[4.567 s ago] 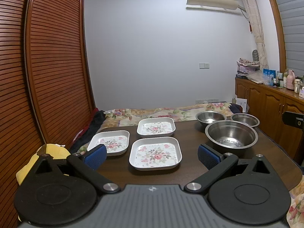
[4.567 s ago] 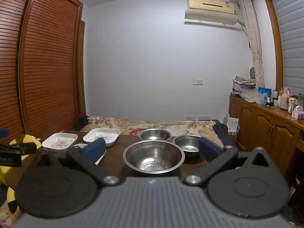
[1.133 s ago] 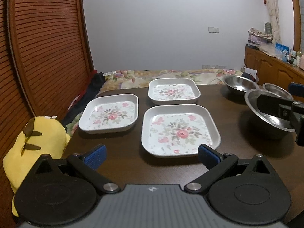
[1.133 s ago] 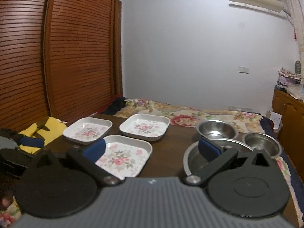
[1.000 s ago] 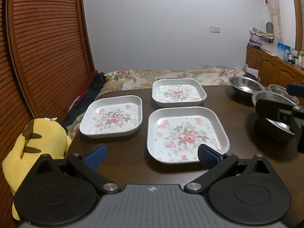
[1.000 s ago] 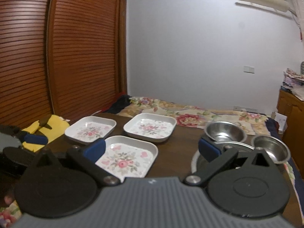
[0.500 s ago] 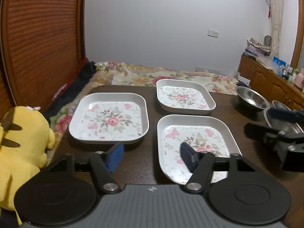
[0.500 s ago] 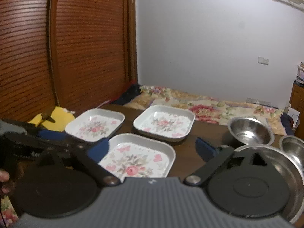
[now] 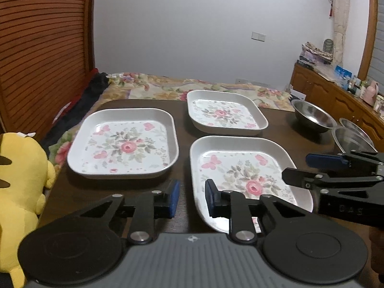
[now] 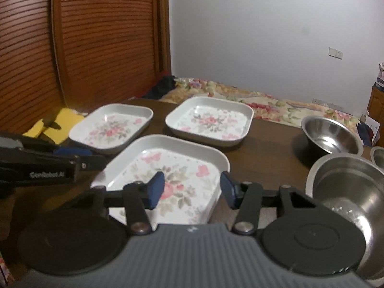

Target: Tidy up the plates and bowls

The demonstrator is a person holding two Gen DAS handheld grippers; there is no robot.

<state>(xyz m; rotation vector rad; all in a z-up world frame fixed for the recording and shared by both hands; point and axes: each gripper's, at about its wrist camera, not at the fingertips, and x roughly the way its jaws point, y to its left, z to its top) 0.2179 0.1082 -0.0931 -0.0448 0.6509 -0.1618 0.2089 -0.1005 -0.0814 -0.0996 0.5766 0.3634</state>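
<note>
— What's in the dishes?

— Nothing. Three floral plates sit on my surface [image 9: 182, 110]; the nearest plate [image 9: 242, 175] lies between my left gripper [image 9: 189, 198], jaws narrow, and my right gripper [image 10: 192, 188], jaws partly open. Steel bowls [image 10: 345, 192] stand empty, right.

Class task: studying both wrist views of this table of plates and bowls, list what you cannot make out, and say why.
- Nearest floral plate: near rim hidden by the left gripper, left wrist view.
- Large steel bowl: cut off by the right edge, right wrist view.
- Smallest steel bowl: a sliver only.
- Sideboard items: too small.
</note>
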